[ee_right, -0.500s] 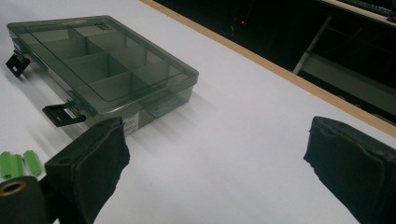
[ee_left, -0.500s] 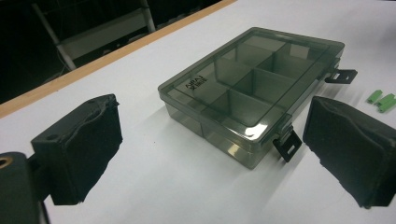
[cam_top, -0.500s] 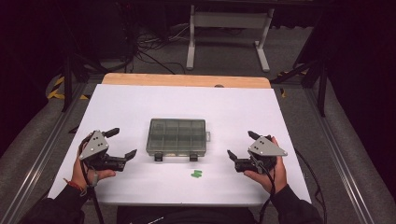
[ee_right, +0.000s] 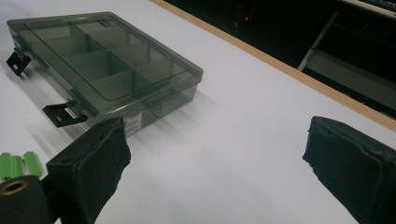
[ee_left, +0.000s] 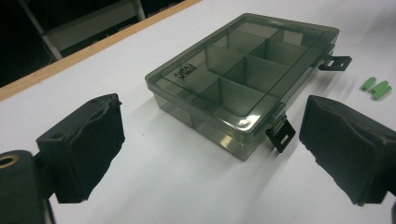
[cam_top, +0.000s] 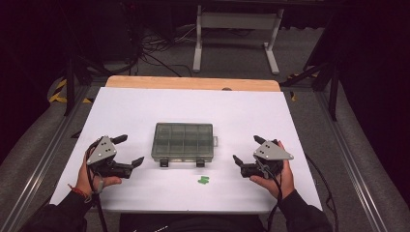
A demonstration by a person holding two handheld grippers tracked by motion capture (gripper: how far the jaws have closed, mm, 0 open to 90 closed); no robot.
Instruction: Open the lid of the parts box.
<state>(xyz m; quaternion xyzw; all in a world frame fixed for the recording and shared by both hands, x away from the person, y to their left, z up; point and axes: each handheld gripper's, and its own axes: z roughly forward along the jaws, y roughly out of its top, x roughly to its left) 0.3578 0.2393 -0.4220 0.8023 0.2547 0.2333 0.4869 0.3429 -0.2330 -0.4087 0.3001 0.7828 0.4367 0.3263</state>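
The white surface point(cam_top: 145, 111) carries a smoky grey compartment box point(cam_top: 183, 141) at its middle, lid down, with its two black latches point(cam_top: 200, 163) flipped open on the near side. The left tongs point(cam_top: 129, 151) sit well to the box's left and the right tongs point(cam_top: 246, 151) well to its right, each in a hand low over the surface, each with jaws wide apart and nothing between them. A few small green pieces point(cam_top: 203, 180) lie just in front of the box, between the two tongs.
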